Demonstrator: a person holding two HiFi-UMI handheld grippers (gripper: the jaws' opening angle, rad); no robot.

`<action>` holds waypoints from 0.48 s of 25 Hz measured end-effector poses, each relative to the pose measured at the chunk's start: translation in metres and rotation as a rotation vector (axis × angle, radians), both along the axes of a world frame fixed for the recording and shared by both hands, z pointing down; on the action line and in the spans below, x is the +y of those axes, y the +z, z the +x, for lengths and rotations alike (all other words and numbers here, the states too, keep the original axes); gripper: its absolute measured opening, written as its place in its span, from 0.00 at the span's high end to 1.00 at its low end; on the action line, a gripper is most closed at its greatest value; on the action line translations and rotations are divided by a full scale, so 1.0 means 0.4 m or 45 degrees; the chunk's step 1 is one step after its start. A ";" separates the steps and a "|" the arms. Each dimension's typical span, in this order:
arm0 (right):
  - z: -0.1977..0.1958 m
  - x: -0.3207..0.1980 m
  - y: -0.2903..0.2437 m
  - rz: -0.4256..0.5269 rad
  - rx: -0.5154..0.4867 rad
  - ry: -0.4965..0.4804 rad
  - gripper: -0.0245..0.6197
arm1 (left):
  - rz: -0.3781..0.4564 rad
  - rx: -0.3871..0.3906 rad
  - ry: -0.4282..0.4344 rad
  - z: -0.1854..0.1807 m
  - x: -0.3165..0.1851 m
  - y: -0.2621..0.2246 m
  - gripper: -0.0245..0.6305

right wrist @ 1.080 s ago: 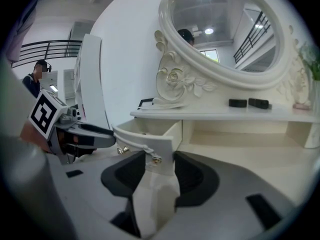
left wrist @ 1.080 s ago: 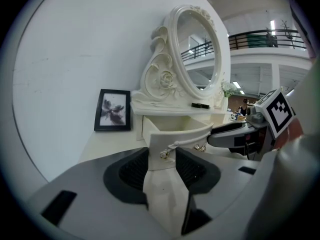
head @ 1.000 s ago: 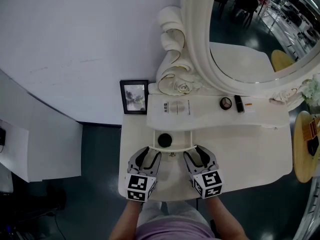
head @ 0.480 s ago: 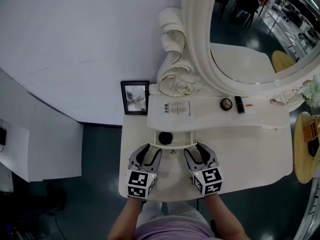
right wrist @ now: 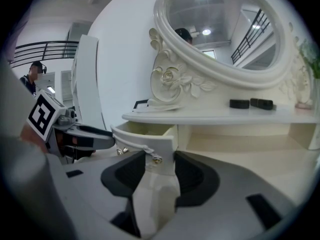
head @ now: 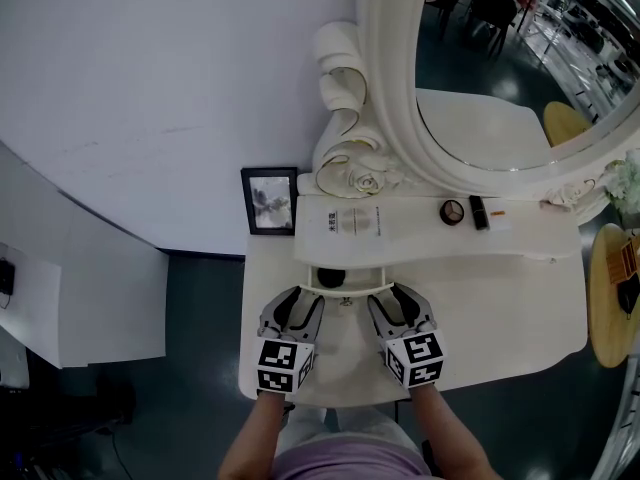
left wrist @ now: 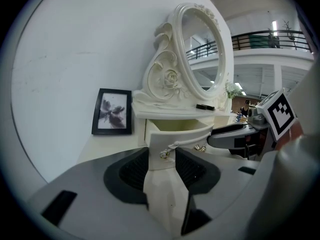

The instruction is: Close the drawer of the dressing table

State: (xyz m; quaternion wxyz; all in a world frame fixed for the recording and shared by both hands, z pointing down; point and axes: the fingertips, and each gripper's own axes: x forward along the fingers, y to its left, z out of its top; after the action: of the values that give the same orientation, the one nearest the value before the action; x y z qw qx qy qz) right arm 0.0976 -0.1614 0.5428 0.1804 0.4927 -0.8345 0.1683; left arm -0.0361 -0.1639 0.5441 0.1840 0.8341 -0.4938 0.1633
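**Head view with both gripper views: closing step, grippers placed, push not yet delivered.** The drawer (head: pixel 346 290) stood partly out from under the upper shelf (head: pixel 420 236) of the bench (head: pixel 500 318). Its curved front faced me, and a dark round object (head: pixel 330 278) was visible inside.

I had the left gripper (head: pixel 300 306) at the left end of that front and the right gripper (head: pixel 392 306) at the right end. Both were low over the bench and angled slightly down.

In the left gripper view, the left gripper (left wrist: pixel 162 159) had its fingers released and apart. The corner of the drawer (left wrist: pixel 175 136) and a small metal pull (left wrist: pixel 164 154) showed in the gap just ahead of the tips, and I saw no pad pressing on them. The right gripper view gave the mirror case. The right gripper (right wrist: pixel 159 161) had its fingers apart and clamped on nothing, with the end of the drawer (right wrist: pixel 145 134) and a pull (right wrist: pixel 156 158) just ahead. I could not tell whether either set of tips touched the front.

I judged the drawer short of shut and the task about midway. The next move called for an even, level push from both grippers together toward the mirror (head: pixel 500 88). The front had to be kept square so that it would not bind, and the push had to stop once it sat flush under the shelf.
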 end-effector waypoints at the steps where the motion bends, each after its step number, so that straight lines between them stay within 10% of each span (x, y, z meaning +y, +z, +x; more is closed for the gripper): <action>1: -0.001 -0.003 0.000 0.000 0.000 -0.001 0.67 | 0.002 -0.001 0.000 -0.001 -0.003 0.000 0.70; 12: 0.000 -0.032 0.000 0.004 0.007 -0.004 0.67 | 0.012 0.003 -0.009 0.001 -0.032 0.000 0.70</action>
State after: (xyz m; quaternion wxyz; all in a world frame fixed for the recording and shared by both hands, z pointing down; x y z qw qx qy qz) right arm 0.0978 -0.1741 0.5426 0.1821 0.4921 -0.8350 0.1655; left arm -0.0358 -0.1765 0.5442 0.1813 0.8334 -0.4972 0.1593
